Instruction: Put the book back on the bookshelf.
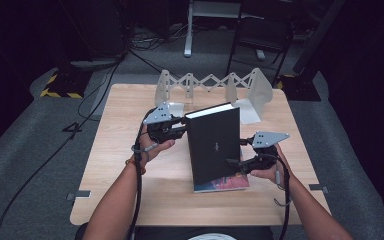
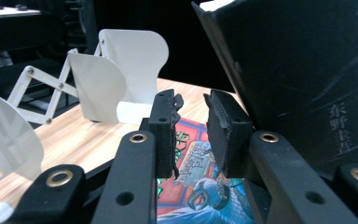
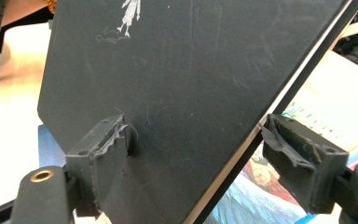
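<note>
Black book (image 1: 214, 145) tilted over colourful book (image 1: 227, 184), white rack (image 1: 210, 82) behind; right jaws straddling it, left jaws near-closed, empty.

Black book (image 1: 214, 146) stands tilted mid-table, blocking the centre; colourful book (image 1: 230, 183) lies flat under its foot at 6 o'clock. White folding rack (image 1: 211, 85) fences the far edge at 12 o'clock, just behind the black book, little gap there. Bare table (image 1: 125, 125) at 9 o'clock and near corners at 7 and 5 o'clock: free passage.
</note>
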Demonstrator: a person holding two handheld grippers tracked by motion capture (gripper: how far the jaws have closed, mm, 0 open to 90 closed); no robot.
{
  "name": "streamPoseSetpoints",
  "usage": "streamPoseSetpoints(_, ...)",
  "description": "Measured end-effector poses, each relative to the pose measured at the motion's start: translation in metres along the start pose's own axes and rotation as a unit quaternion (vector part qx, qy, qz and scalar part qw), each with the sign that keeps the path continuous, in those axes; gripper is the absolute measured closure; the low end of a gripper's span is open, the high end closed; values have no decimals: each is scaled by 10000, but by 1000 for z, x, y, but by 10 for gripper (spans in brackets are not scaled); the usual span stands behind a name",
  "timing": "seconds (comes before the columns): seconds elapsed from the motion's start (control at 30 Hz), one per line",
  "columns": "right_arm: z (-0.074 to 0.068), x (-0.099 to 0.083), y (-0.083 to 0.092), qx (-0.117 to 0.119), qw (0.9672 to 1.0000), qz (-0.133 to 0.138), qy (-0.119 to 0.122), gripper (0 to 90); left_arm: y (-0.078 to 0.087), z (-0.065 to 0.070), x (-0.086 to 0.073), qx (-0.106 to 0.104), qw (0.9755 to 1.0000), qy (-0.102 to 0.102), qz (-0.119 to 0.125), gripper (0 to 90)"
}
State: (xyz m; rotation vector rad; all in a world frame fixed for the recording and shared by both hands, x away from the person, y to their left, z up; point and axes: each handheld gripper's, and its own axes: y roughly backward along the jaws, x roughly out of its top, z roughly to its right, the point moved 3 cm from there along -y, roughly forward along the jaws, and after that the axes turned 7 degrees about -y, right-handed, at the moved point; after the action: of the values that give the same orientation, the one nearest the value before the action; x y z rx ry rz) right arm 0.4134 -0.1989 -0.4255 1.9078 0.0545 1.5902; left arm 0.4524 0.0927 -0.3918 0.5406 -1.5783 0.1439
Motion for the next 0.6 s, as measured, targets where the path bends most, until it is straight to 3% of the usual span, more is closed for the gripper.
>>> streamPoseSetpoints(0.17,6,-1,-3,102,9998,12,-146,149,1,1,0,8,10000,-28,-55,738)
streamPoseSetpoints(0.2,10,-2,-6,271,9994,-13,-230,117,1,3,2,-80,10000,-25,12,737)
streamPoseSetpoints(0.27,11,-2,-7,313,9992,-34,-259,94,1,3,3,-89,9999,-46,14,728)
streamPoseSetpoints(0.33,13,-4,-11,604,9975,-87,-349,89,0,7,8,-158,9998,-103,53,728)
streamPoseSetpoints(0.37,13,-4,-13,656,9972,-107,-342,100,0,8,10,-159,9998,-126,48,726)
streamPoseSetpoints(0.4,11,-4,-14,758,9966,-118,-306,169,0,8,10,-159,9998,-126,48,723)
streamPoseSetpoints(0.43,9,-4,-15,983,9948,-109,-223,197,-1,9,11,-175,9997,-142,54,720)
streamPoseSetpoints(0.6,7,-5,-14,1013,9947,-110,-163,236,1,10,11,-132,9998,-143,23,698)
